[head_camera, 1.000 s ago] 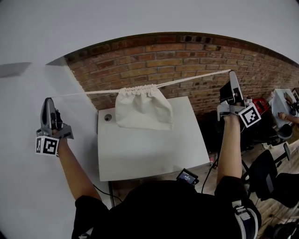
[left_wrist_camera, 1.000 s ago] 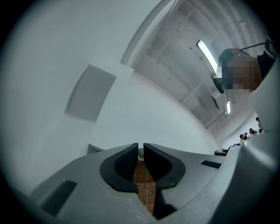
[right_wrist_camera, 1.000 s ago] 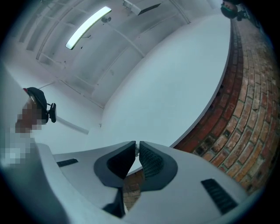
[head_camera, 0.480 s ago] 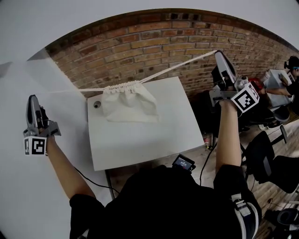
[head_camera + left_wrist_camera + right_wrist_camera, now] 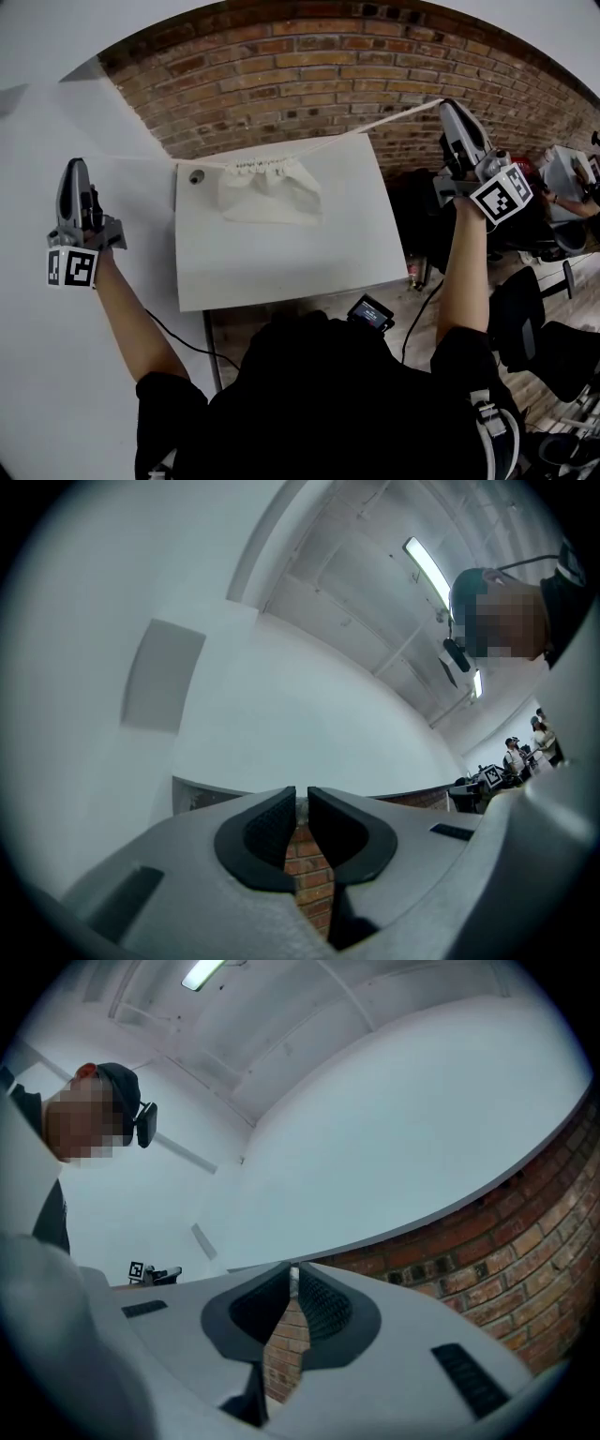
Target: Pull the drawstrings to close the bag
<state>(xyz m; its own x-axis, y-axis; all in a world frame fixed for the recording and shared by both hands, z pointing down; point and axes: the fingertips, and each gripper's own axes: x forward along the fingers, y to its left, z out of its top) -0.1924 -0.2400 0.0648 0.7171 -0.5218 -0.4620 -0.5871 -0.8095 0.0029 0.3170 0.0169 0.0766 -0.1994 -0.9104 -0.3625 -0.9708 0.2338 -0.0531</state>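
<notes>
The drawstring bag (image 5: 272,192), off-white cloth, lies on the white tabletop (image 5: 281,267) in the upper middle of the head view, near the edge by the brick wall (image 5: 328,75). Its mouth (image 5: 262,167) is gathered into tight pleats. From that mouth the left drawstring (image 5: 150,159) runs straight out to the left of the frame and the right drawstring (image 5: 375,125) slants up to the upper right; both lines look taut. The left claw (image 5: 73,164) is at the middle left, off the tabletop, and its marker cube (image 5: 72,267) faces the camera. In the left gripper view the left claw (image 5: 302,803) is nearly closed, with a pale bit of cord pinched at its tips. The right claw (image 5: 448,105) is at the upper right, in front of the brick, and in the right gripper view the right claw (image 5: 293,1279) is likewise closed on a white strand. A small round hole (image 5: 196,175) marks the tabletop's upper left corner
</notes>
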